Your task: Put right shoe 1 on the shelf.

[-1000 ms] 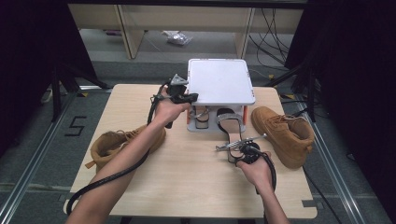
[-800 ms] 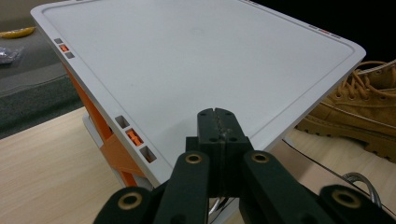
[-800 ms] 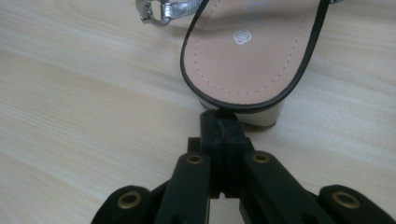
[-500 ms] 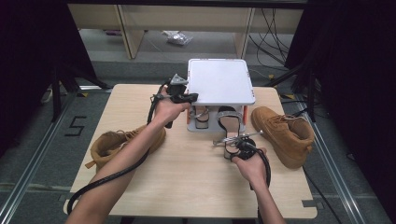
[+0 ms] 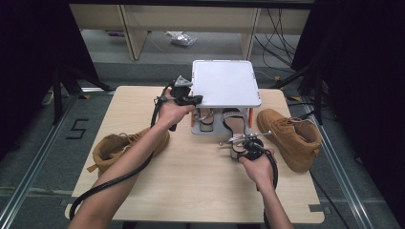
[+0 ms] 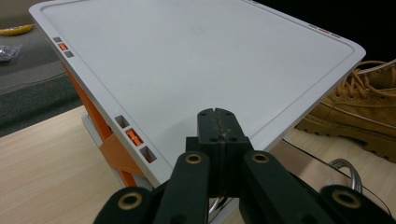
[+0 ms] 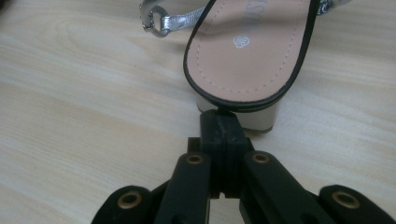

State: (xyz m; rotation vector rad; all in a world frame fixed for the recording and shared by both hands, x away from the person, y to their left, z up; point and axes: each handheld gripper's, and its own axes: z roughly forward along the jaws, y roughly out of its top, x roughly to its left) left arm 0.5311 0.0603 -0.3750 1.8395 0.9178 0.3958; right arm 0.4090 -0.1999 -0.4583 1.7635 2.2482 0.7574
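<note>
Two tan boots bracket the whole setup on the light wood table (image 5: 191, 181), and between them sits a small shoe rack (image 6: 196, 70) with a flat white top and orange side brackets. The right boot (image 5: 290, 136) lies off to the right of the right jaws, the left boot (image 5: 122, 145) well back behind the left gripper, near the person's left forearm.

The left gripper (image 6: 218, 122) hangs over the near edge of the rack's top, jaws pressed flat together with nothing between them, so clenched on air. Just past and below them you can make out a silver buckle ring poking out from under the shelf.

The right gripper (image 7: 219, 125) is down low, jaws also pinched together and empty as far as I can tell, with their tips right up against the back of a heeled sandal (image 7: 252, 51). That sandal sits dead ahead of the jaws, heel toward them, toe end tucked under the rack.

My take on handling: the sandal looks light, with a stiff sole and block heel but floppy metallic straps. I'd grab the heel block or the sole edge, since the strap would just swing and the glossy rim could slip.
</note>
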